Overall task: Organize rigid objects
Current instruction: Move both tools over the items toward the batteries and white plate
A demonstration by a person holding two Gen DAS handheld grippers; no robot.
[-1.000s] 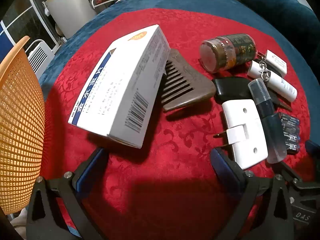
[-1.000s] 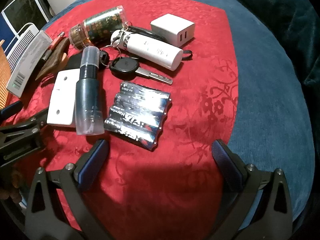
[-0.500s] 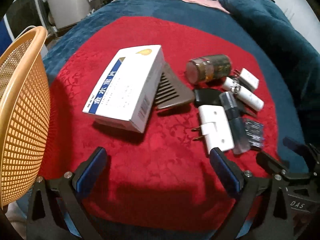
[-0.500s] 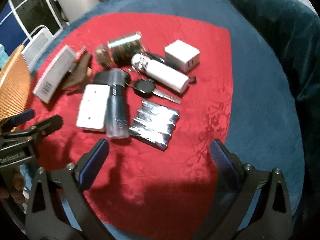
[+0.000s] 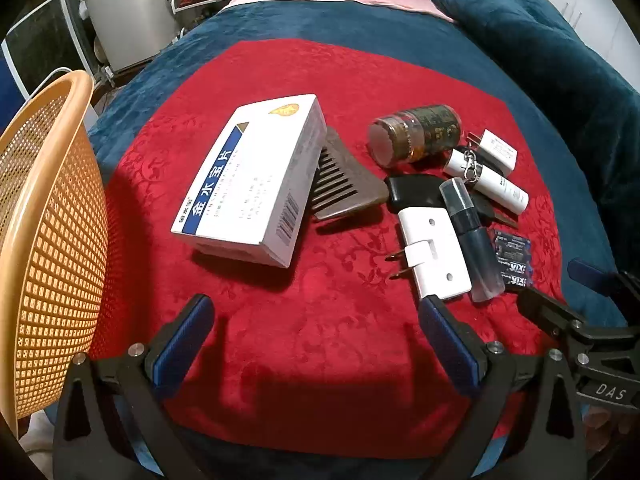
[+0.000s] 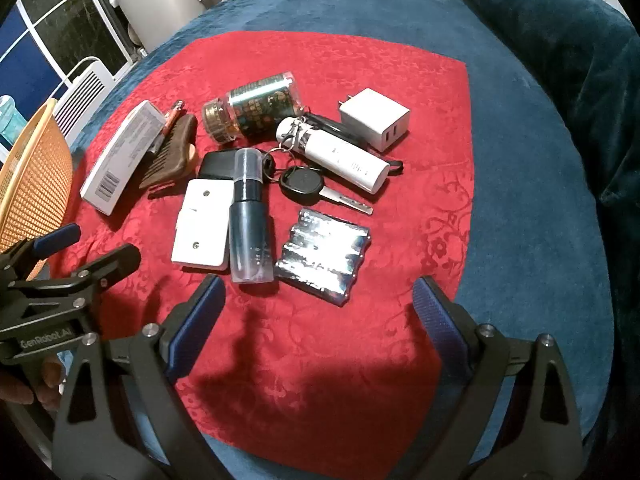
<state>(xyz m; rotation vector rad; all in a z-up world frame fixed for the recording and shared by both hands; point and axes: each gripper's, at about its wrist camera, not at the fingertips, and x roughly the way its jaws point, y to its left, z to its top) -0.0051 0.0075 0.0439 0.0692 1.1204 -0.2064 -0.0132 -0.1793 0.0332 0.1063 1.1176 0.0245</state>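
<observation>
Loose objects lie on a red cloth [image 5: 328,340]: a white and blue medicine box [image 5: 252,176] leaning on a brown comb [image 5: 344,188], a patterned jar [image 5: 416,134] on its side, a white plug adapter [image 5: 434,252], a dark spray bottle [image 6: 250,216], a battery pack [image 6: 324,256], a car key [image 6: 304,186], a white tube [image 6: 340,156] and a white charger [image 6: 378,118]. My left gripper [image 5: 316,340] is open and empty, in front of the box. My right gripper [image 6: 320,316] is open and empty, just in front of the batteries.
An orange mesh basket [image 5: 44,240] stands at the left edge of the cloth. Blue bedding [image 6: 540,160] surrounds the cloth. A white appliance [image 5: 128,16] and shelves stand far behind. Each gripper shows at the edge of the other's view.
Both grippers have pulled back and up from the objects, so more of the cloth and basket shows. Both stay open. No object has moved.
</observation>
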